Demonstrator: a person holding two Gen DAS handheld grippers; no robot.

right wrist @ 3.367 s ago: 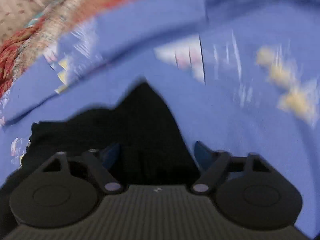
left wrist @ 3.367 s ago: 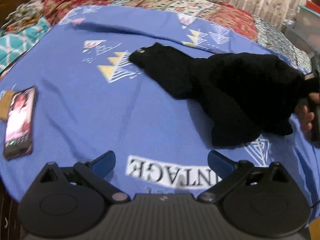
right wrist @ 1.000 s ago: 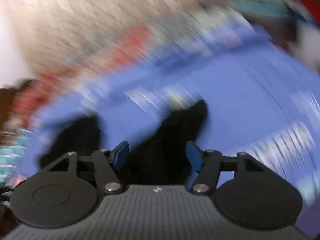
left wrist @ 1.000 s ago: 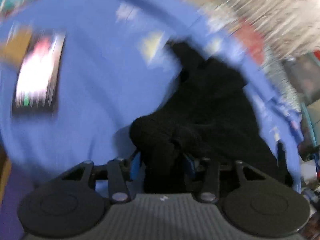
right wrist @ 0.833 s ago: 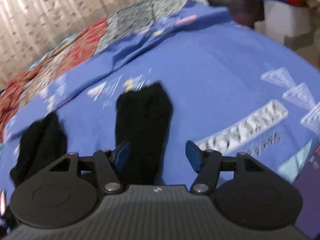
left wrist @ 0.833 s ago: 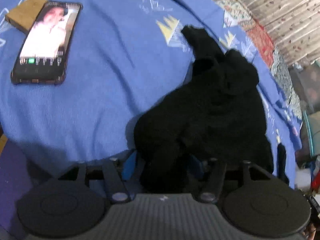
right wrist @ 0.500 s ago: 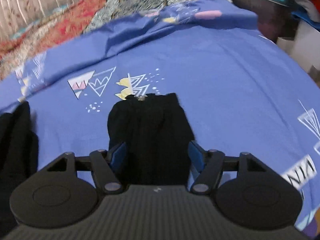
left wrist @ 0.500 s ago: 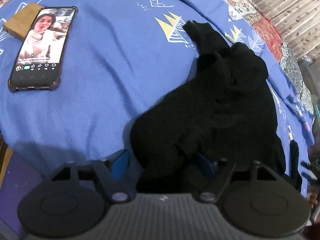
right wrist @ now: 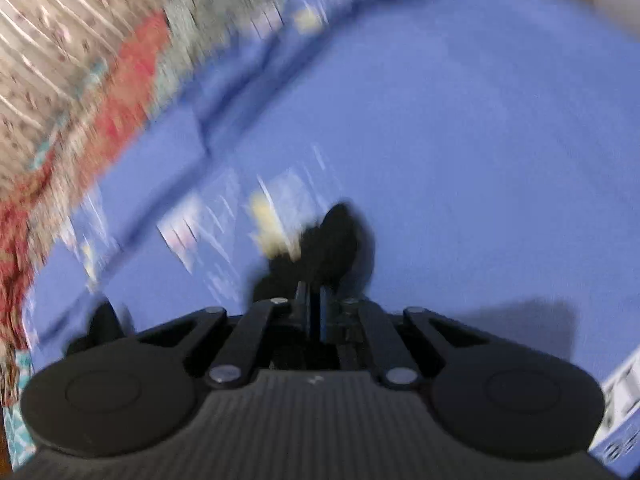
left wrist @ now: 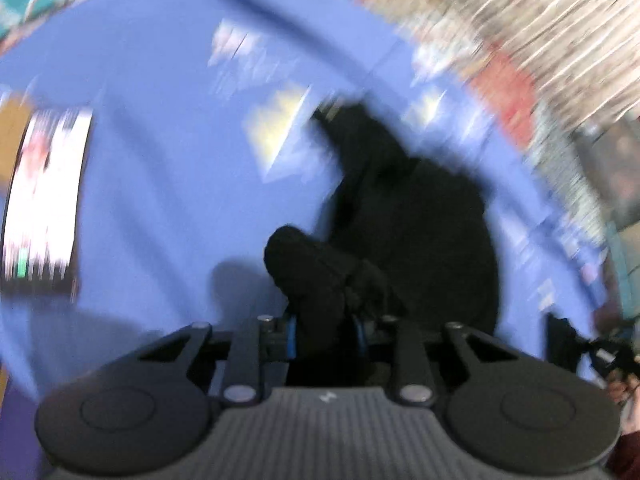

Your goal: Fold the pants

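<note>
Near the bed's [left wrist: 160, 208] front edge, on the blue sheet, lay the black pants [left wrist: 412, 216], bunched, gripped by both: left hand-held gripper [left wrist: 325, 334] narrowed on a thick wad, right hand-held gripper [right wrist: 314, 312] pinched nearly shut on a thin end. Judged mid-lift, early in the fold. Next: spread apart and laid flat before any crease.

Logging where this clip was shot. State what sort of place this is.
Most likely a bedroom at home. The black pants lie on a blue printed bedsheet spread over a bed, a red patterned quilt lies beyond it, and a lit phone rests on the sheet.
</note>
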